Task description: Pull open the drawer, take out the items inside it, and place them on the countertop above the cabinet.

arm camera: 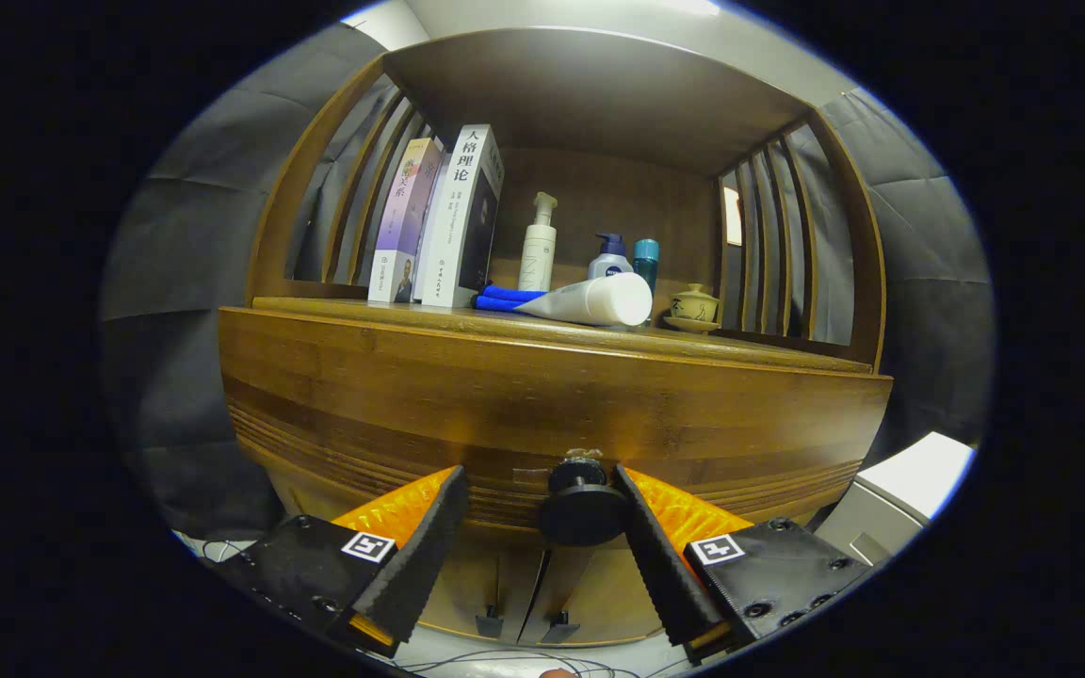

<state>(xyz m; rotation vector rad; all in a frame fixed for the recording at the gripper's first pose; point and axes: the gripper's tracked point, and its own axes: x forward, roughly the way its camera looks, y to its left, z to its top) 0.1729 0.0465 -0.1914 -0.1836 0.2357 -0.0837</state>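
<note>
Gripper [538, 513], fingers spread wide, straddles the drawer knob [583, 508] below the countertop [693, 344], positioned for closing on it; drawer [505, 414] shut.

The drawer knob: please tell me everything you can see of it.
The drawer knob is dark, round and matte, with a wide disc face on a narrower neck. It juts from the wooden drawer front, which looks closed. It sits between the open fingers of the gripper, close beside the right finger; whether that finger touches it I cannot tell. The left finger stays apart.
</note>
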